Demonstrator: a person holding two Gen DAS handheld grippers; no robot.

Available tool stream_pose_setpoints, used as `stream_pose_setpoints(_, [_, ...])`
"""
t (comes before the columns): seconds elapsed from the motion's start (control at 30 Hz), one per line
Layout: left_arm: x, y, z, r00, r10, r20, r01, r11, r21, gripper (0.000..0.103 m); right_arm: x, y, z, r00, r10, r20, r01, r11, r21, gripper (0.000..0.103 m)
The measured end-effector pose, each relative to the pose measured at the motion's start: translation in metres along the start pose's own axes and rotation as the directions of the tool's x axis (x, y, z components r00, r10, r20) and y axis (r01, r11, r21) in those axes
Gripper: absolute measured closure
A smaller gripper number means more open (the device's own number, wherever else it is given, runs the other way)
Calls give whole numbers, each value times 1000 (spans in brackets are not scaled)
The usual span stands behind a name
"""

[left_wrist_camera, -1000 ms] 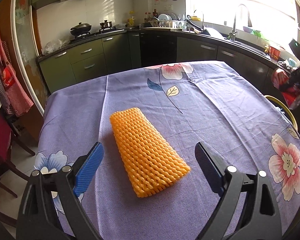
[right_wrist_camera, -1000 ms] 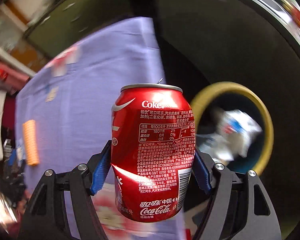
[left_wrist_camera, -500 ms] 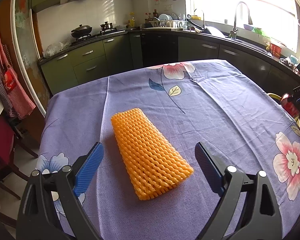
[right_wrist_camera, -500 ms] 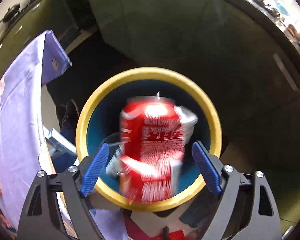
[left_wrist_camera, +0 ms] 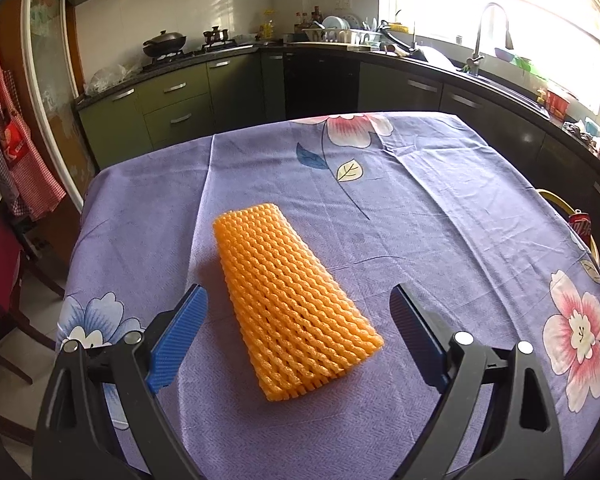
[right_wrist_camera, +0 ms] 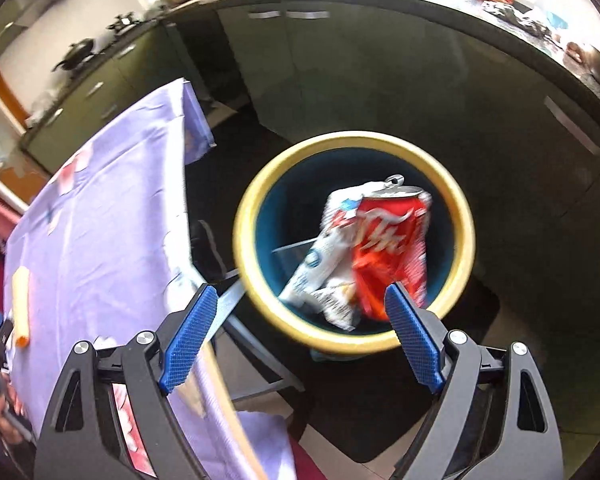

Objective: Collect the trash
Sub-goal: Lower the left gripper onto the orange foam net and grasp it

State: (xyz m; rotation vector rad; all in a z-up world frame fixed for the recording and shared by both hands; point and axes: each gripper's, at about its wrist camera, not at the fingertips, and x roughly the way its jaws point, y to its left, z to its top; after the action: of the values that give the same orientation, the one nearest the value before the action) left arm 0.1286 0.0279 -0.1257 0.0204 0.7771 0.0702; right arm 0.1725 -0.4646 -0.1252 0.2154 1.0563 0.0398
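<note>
While our left gripper hovers low over the near part of the desk, its jaws stand spread wide with nothing pinched. Between and just beyond the blue pads lies an orange foam net sleeve, flat on the purple flowered cloth, its long axis running from the near edge toward the far left corner. Neither pad touches it.

Off the desk's right edge, our right gripper points steeply down at a round bin with a yellow rim and a dark blue inside, standing on the floor just beside the desk. Its jaws are also spread wide and empty. A dented red cola can sits inside the bin, blurred, clear of both pads, lying against a crumpled white wrapper already in there.

From the left wrist view we catch the bin's yellow rim and the can's top past the desk's right edge. From the right wrist view the foam sleeve shows as a small orange strip near the desk's far left side.
</note>
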Motion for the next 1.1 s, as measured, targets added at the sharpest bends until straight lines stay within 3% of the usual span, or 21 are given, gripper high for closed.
stream_pose_setpoints(0.17, [6,-4,8,995,70,-74,-72,997,-30,13,2,21,-12,999,47,20,-46,996,-76,18])
stream_pose_setpoints(0.43, [32,19,18,964,135,-228,-183,962,-204,11,13,35,-7,993,115,32,-107,978,-179,18])
stream_pose_setpoints(0.6, [51,23,18,945,27,-325,-131,945,-301,11,20,29,-3,988,147,38,-136,970,-200,18])
stream_pose_setpoints(0.7, [57,19,19,938,-23,-346,-102,935,-338,11,26,23,-3,986,163,42,-152,969,-196,18])
stream_pose_setpoints(0.77, [60,14,22,937,-18,-350,-107,936,-335,11,30,19,-3,984,176,39,-166,967,-193,18])
stream_pose_setpoints(1.1, [72,8,27,897,67,-437,-208,936,-284,11,38,11,-2,977,207,39,-196,960,-201,18])
